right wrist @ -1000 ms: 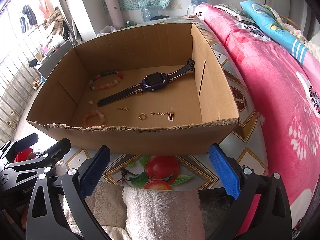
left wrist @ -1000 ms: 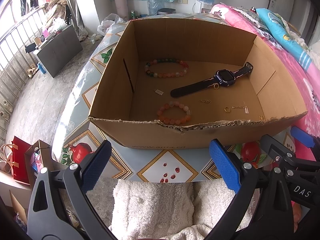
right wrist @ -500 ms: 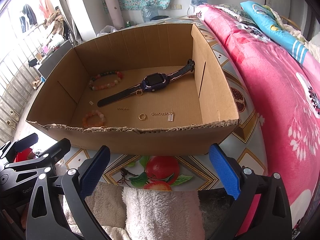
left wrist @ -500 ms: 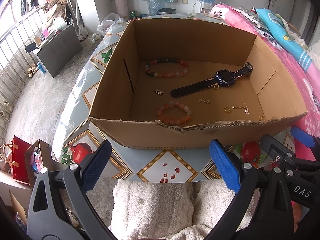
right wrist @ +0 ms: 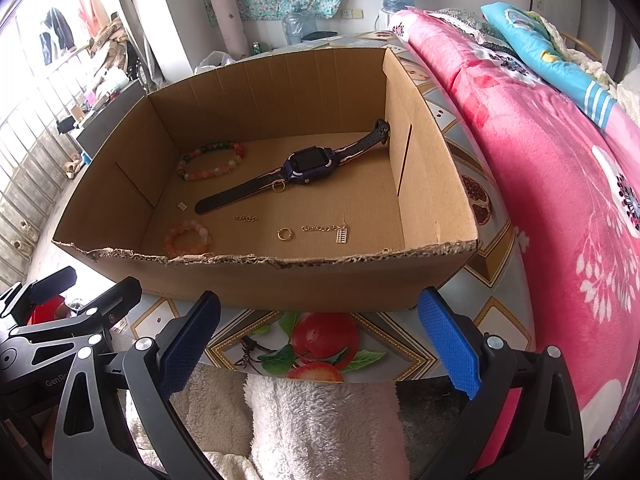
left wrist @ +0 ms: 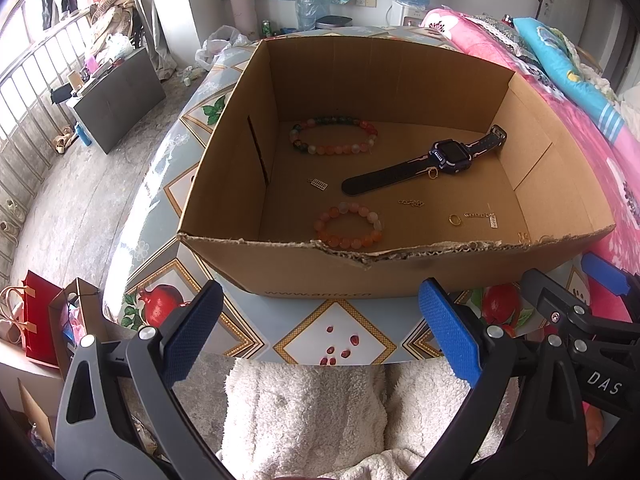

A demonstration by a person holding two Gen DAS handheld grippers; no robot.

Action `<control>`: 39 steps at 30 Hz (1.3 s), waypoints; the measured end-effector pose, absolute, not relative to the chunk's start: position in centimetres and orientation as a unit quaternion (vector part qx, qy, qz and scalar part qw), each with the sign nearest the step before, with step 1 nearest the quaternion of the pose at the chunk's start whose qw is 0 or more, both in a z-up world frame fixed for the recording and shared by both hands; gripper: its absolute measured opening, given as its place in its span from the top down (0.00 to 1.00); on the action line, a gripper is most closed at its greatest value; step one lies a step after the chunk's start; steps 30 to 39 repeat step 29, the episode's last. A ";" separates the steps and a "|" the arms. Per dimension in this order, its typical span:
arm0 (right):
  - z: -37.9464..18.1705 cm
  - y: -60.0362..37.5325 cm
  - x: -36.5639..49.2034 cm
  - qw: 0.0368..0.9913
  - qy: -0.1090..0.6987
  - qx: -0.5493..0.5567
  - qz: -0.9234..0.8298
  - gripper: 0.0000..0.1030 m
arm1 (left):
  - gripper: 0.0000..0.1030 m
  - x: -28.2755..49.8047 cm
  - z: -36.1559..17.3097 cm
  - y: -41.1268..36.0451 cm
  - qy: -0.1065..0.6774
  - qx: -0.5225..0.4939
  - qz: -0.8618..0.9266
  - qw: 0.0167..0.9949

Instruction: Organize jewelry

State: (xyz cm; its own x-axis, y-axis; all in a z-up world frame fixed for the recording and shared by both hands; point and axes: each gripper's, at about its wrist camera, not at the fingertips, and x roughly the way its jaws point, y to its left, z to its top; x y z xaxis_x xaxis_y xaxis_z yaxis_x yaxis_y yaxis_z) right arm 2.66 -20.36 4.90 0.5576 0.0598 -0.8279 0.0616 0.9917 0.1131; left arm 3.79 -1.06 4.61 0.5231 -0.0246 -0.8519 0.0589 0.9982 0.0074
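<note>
An open cardboard box (left wrist: 312,276) (right wrist: 280,288) stands on the patterned table. Inside lie a dark smartwatch (left wrist: 448,158) (right wrist: 310,166), a long multicolour bead bracelet (left wrist: 334,136) (right wrist: 210,160), a small orange bead bracelet (left wrist: 348,226) (right wrist: 186,238), a gold ring (left wrist: 455,220) (right wrist: 284,234), short gold chains (left wrist: 412,202) (right wrist: 320,228) and small charms (left wrist: 318,184). My left gripper (left wrist: 320,336) and right gripper (right wrist: 320,340) hang open in front of the box's near wall, holding nothing. Each shows beside the other at its view's edge.
A white fluffy garment (left wrist: 320,412) lies below both grippers at the table's near edge. A pink floral blanket (right wrist: 560,160) covers the bed to the right. Red bags (left wrist: 40,320) and a grey cabinet (left wrist: 116,92) stand on the floor to the left.
</note>
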 end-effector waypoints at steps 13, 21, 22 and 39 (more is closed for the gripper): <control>4.9 -20.4 2.7 0.880 0.470 0.064 0.000 0.06 | 0.08 3.8 4.6 -1.1 0.488 0.017 -0.024 0.872; 4.9 -20.4 2.7 0.880 0.470 0.065 0.000 0.06 | 0.08 3.9 4.5 -1.2 0.492 0.016 -0.025 0.870; 4.9 -20.4 2.7 0.880 0.471 0.065 0.001 0.06 | 0.08 3.8 4.4 -1.2 0.493 0.016 -0.025 0.870; 5.0 -20.3 2.7 0.880 0.470 0.067 0.002 0.06 | 0.08 3.9 4.3 -1.4 0.496 0.016 -0.027 0.868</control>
